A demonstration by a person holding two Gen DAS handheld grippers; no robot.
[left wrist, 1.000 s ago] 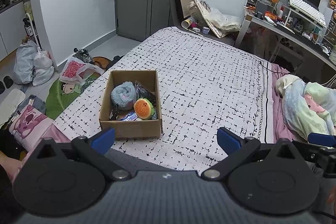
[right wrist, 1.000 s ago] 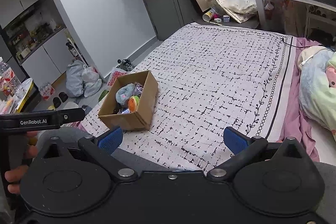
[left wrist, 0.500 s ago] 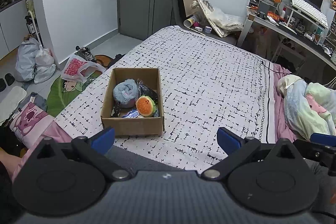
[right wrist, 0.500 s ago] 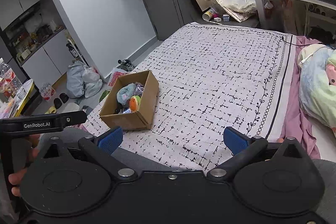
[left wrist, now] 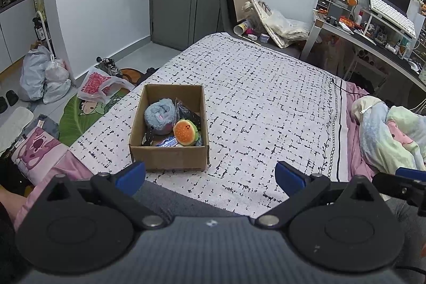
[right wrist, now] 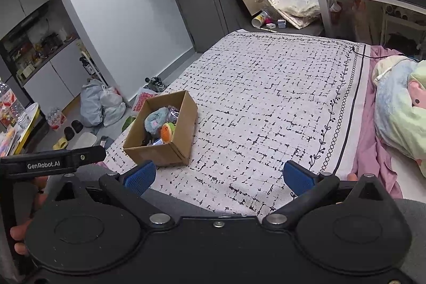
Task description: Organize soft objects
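A brown cardboard box [left wrist: 170, 159] [right wrist: 157, 153] stands on the bed near its left edge. Inside lie a fluffy blue plush [left wrist: 159, 116] [right wrist: 154, 121], an orange burger plush [left wrist: 185, 132] [right wrist: 167, 131] and dark plastic packets [left wrist: 187, 111]. My left gripper [left wrist: 210, 176] hangs open just in front of the box, blue pads wide apart, nothing between them. My right gripper [right wrist: 219, 177] is open too, empty, to the right of the box and nearer the bed's front edge. In the right wrist view the left gripper's black body [right wrist: 53, 164] shows at the left, held by a hand.
The bed carries a white, black-patterned cover [left wrist: 266, 103]. A pastel blanket [left wrist: 394, 137] is heaped at the right. Bags [left wrist: 42, 76], slippers and a green leaf mat [left wrist: 80, 113] lie on the floor left of the bed. A cluttered desk [left wrist: 372, 39] stands at the back right.
Both views have shifted slightly; the box sits a little more to the right and closer in the left wrist view. Both grippers stay open.
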